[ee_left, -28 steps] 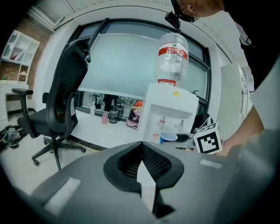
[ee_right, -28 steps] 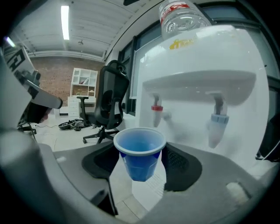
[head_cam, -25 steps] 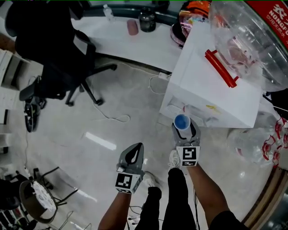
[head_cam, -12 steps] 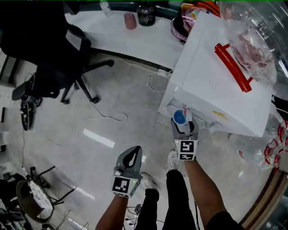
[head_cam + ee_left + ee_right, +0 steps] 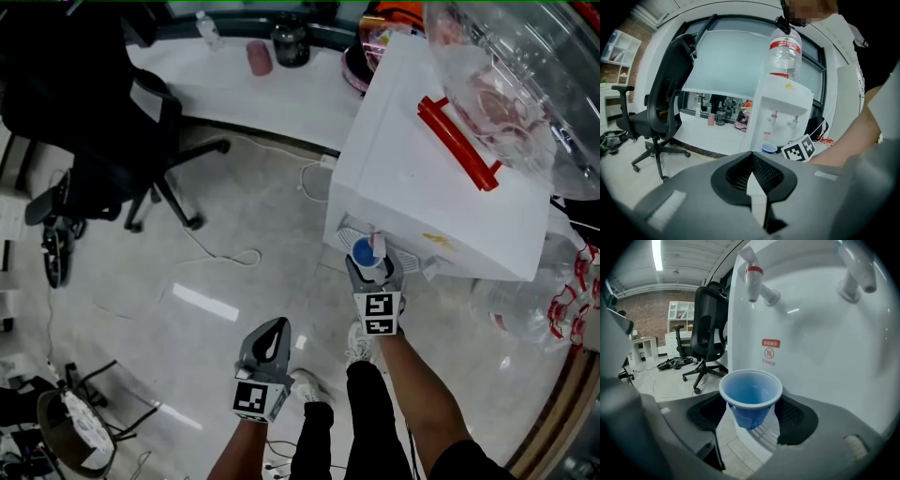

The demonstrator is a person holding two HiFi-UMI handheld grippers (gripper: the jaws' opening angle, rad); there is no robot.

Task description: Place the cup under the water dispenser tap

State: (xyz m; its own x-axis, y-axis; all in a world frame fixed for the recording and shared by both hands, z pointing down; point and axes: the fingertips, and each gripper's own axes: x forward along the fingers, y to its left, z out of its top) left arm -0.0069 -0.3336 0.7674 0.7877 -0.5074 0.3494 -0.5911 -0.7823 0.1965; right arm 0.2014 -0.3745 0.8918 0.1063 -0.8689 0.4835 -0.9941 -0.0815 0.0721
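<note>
Near the dispenser [image 5: 412, 159], desk [image 5: 281, 98] and chair [image 5: 94, 112]

It was an office.
A black swivel chair [image 5: 94, 112] stood on the pale floor [image 5: 225, 244] by a long white desk [image 5: 272, 94], near a bottle-topped water dispenser [image 5: 441, 187]; white shelving [image 5: 682, 315] lined a brick wall [image 5: 651, 301].

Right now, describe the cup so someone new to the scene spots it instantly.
Find the white water dispenser carrying the upturned clear bottle. At its front, below the red-banded tap, the right tongs hold a small cup. It is the only blue thing there, with a white rim, open side up.
</note>
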